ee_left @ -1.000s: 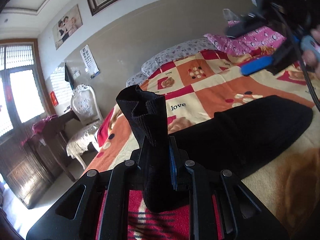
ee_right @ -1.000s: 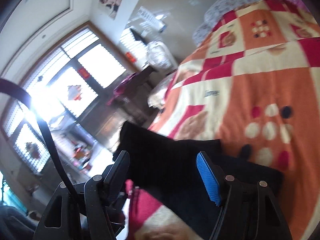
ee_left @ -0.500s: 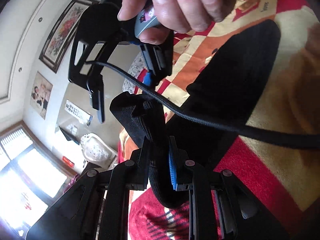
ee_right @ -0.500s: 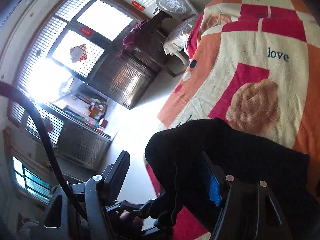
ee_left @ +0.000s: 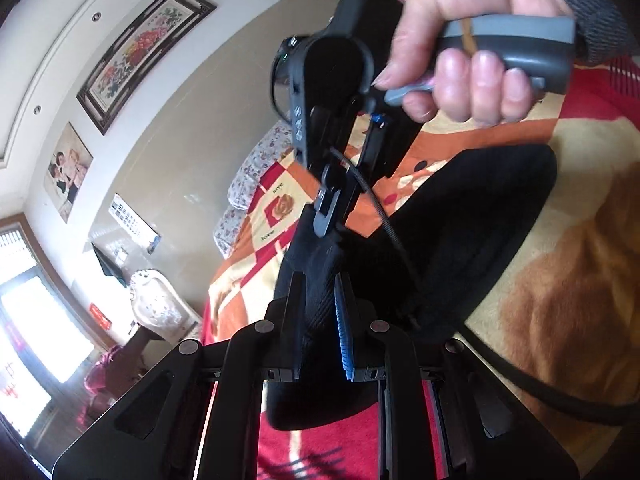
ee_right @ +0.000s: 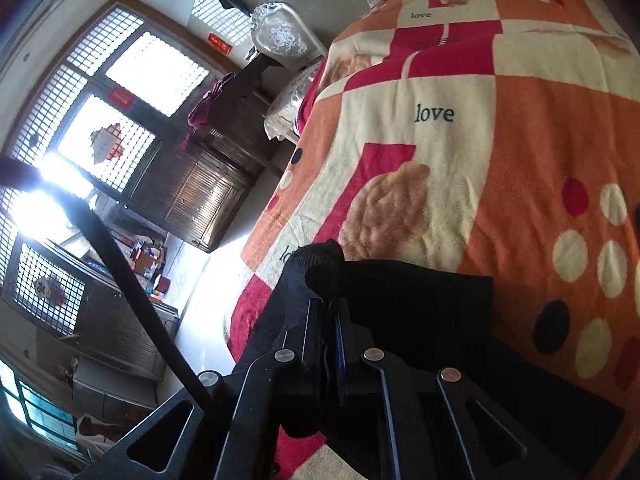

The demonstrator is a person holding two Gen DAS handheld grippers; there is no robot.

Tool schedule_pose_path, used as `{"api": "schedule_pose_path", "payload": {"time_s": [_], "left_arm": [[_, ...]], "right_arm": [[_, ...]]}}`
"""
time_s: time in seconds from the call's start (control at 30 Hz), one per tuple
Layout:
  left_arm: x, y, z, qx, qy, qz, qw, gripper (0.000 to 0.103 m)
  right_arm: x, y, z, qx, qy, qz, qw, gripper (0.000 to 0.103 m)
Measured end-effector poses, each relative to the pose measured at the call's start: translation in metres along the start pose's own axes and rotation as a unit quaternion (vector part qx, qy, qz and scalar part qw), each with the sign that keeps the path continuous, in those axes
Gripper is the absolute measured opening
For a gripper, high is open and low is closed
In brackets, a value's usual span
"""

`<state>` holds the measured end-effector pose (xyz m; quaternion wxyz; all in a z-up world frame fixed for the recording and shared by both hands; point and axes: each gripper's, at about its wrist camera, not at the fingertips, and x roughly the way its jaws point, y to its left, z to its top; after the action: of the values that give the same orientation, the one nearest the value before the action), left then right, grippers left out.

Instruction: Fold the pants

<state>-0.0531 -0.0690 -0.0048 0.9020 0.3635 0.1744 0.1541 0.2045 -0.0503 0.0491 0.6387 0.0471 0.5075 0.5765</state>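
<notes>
- The black pants (ee_left: 472, 240) lie on a bed blanket (ee_left: 560, 280) patterned in orange, cream and red squares with roses, dots and the word "love"; the cloth is dark, ribbed and thick at the gathered end.
- Their long axis runs from the lifted, bunched end near the bed's foot edge toward the far right, where the rest lies flat with a rounded outline.
- The left gripper (ee_left: 320, 300) is clamped on the bunched fabric, which fills the gap between its fingers.
- The right gripper (ee_right: 328, 320) is pinched tight on a fold of the same end; in the left view it stands just above the left one, held by a hand (ee_left: 472, 48).
- A black cable (ee_left: 384, 216) crosses in front of the pants.
- Beyond the bed: pillows (ee_left: 256, 168), a white ornate chair (ee_right: 284, 36), a dark cabinet (ee_right: 200, 192), bright latticed windows (ee_right: 132, 76), framed pictures (ee_left: 140, 56) on the wall.
</notes>
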Motion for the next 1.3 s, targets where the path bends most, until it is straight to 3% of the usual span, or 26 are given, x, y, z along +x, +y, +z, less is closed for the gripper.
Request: {"api": "schedule_pose_path", "payload": {"time_s": [0.13, 0.43, 0.47, 0.5, 0.53, 0.57, 0.6, 0.7, 0.83, 1.03, 1.17, 1.2, 1.23, 1.3], "left_arm": [[-0.001, -0.007, 0.002, -0.003, 0.006, -0.008, 0.9999, 0.016], [0.0, -0.026, 0.001, 0.046, 0.015, -0.008, 0.9988, 0.017], [-0.002, -0.028, 0.001, 0.052, 0.015, -0.009, 0.9985, 0.021], [-0.003, -0.03, 0.0, 0.058, 0.012, -0.008, 0.9982, 0.039], [-0.005, -0.033, 0.0, 0.069, 0.006, 0.001, 0.9976, 0.064], [-0.006, -0.036, -0.001, 0.08, -0.002, 0.016, 0.9967, 0.074], [-0.007, -0.038, -0.001, 0.091, -0.012, 0.036, 0.9951, 0.076], [0.001, -0.039, 0.005, 0.115, -0.021, 0.071, 0.9906, 0.076], [0.015, -0.042, 0.015, 0.139, -0.024, 0.078, 0.9869, 0.076], [0.033, -0.052, 0.033, 0.157, -0.009, 0.025, 0.9872, 0.076], [0.038, -0.056, 0.036, 0.151, -0.002, 0.016, 0.9884, 0.075], [0.038, -0.054, 0.038, 0.142, -0.002, 0.009, 0.9899, 0.061], [0.038, -0.053, 0.038, 0.132, 0.001, 0.0, 0.9913, 0.039], [0.041, -0.05, 0.042, 0.12, 0.007, -0.007, 0.9928, 0.025]], "right_arm": [[-0.024, -0.013, -0.015, 0.015, -0.021, 0.012, 1.0, 0.004], [-0.05, -0.03, -0.025, 0.047, -0.051, 0.027, 0.997, 0.004], [-0.054, -0.032, -0.026, 0.051, -0.055, 0.026, 0.997, 0.004], [-0.057, -0.034, -0.026, 0.056, -0.057, 0.029, 0.996, 0.004], [-0.06, -0.036, -0.026, 0.059, -0.06, 0.035, 0.996, 0.004], [-0.061, -0.038, -0.025, 0.062, -0.064, 0.037, 0.995, 0.004], [-0.063, -0.039, -0.025, 0.065, -0.066, 0.039, 0.995, 0.004], [-0.074, -0.04, -0.026, 0.067, -0.073, 0.039, 0.994, 0.004], [-0.086, -0.047, -0.031, 0.075, -0.075, 0.035, 0.994, 0.004], [-0.115, -0.062, -0.044, 0.093, -0.096, 0.046, 0.99, 0.004], [-0.134, -0.069, -0.05, 0.099, -0.109, 0.054, 0.988, 0.004], [-0.136, -0.071, -0.051, 0.102, -0.111, 0.055, 0.987, 0.004], [-0.137, -0.073, -0.053, 0.104, -0.111, 0.052, 0.987, 0.004], [-0.135, -0.082, -0.055, 0.113, -0.11, 0.042, 0.987, 0.004]]}}
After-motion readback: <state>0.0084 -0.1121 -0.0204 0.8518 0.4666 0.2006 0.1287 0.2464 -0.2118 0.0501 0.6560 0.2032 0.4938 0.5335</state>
